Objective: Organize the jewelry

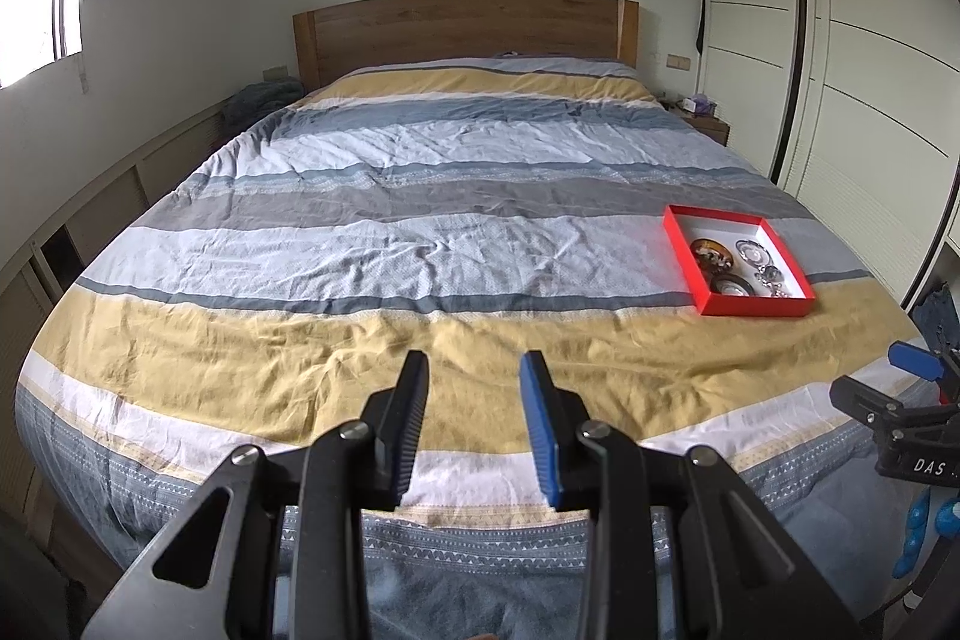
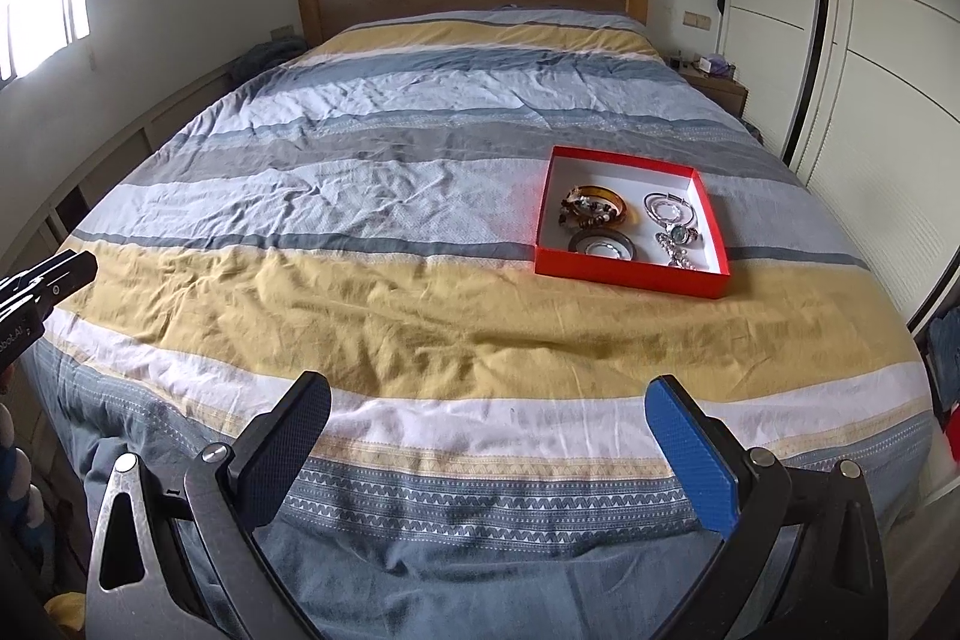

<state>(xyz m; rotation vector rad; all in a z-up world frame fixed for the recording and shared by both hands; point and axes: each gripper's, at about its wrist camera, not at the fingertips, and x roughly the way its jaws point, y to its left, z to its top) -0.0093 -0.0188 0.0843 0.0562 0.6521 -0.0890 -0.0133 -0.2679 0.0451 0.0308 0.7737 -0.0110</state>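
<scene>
Both tools, left tool point(image 1: 474, 370) and right tool point(image 2: 489, 400), gape empty; red box point(image 2: 624, 274) holds bangles point(image 2: 600, 208).

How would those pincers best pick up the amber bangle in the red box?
Probably by its far arc. The amber bangle lies flat in the red box, a beaded bracelet draped over its near-left side, so the back rim is the bare part. Come from above with the right gripper, whose fingers are spread wide, one finger inside the ring and one outside.
</scene>
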